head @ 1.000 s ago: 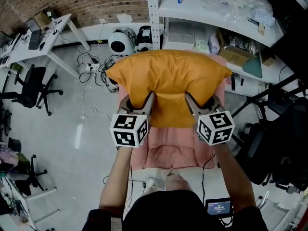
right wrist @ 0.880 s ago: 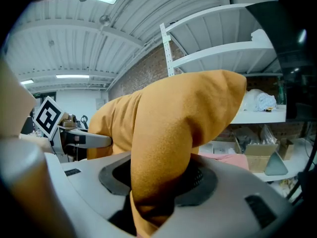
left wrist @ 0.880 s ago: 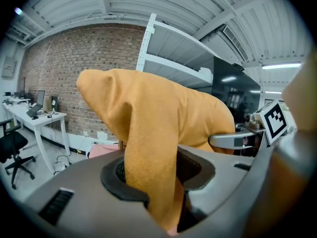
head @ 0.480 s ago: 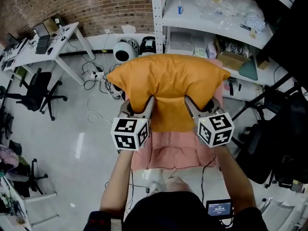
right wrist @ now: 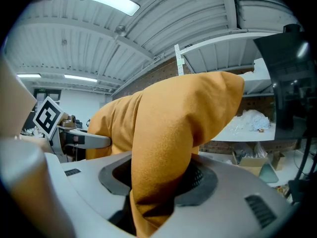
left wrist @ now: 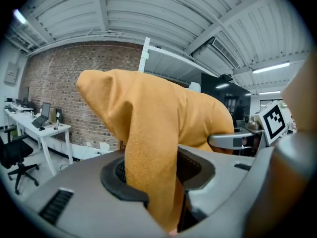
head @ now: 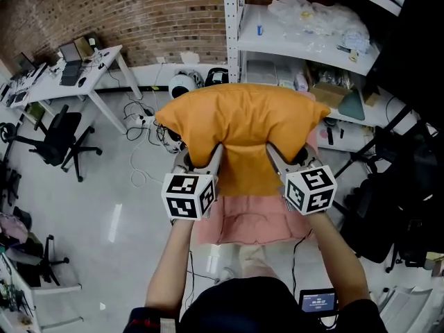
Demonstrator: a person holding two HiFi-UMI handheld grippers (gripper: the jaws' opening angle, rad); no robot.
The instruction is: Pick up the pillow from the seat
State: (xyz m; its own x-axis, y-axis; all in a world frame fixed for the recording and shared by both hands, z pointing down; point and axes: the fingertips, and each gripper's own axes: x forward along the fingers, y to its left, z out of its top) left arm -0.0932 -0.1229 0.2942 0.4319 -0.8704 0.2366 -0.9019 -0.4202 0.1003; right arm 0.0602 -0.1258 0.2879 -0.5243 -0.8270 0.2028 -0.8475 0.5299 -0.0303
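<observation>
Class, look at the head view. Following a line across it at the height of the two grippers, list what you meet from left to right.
black office chair → left gripper → right gripper → dark bags. The orange pillow spans both grippers, so it is left out.

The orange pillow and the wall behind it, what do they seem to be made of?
The orange pillow looks like soft matte fabric, perhaps fleece or suede-like: fuzzy nap, folds and sagging corners. The wall looks like bare red-brown brick with pale mortar lines.
</observation>
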